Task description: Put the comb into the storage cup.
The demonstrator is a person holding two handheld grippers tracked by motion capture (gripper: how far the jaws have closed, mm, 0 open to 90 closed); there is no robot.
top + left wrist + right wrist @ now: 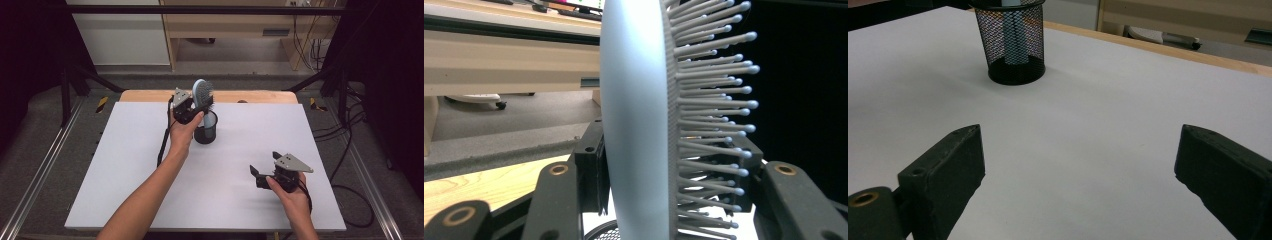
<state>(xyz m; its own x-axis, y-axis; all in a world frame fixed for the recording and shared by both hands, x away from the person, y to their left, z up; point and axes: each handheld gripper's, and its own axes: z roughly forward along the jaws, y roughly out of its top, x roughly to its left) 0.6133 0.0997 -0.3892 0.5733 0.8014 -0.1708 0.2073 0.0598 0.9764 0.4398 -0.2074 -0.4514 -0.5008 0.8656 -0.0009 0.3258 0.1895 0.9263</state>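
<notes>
The left gripper [194, 107] clamps the pale blue hairbrush [201, 94] upright, handle down in the black mesh cup [205, 128] near the white tabletop's [125, 165] far edge. The right gripper [256, 172] rests wide open on open surface, well apart.

My arms: bare, no sleeves | my left gripper [196, 109]: black body, grey three-cornered plate, black cable trailing | my right gripper [256, 173]: black, same grey plate, brass-ringed screw holes on blocky jaws
</notes>
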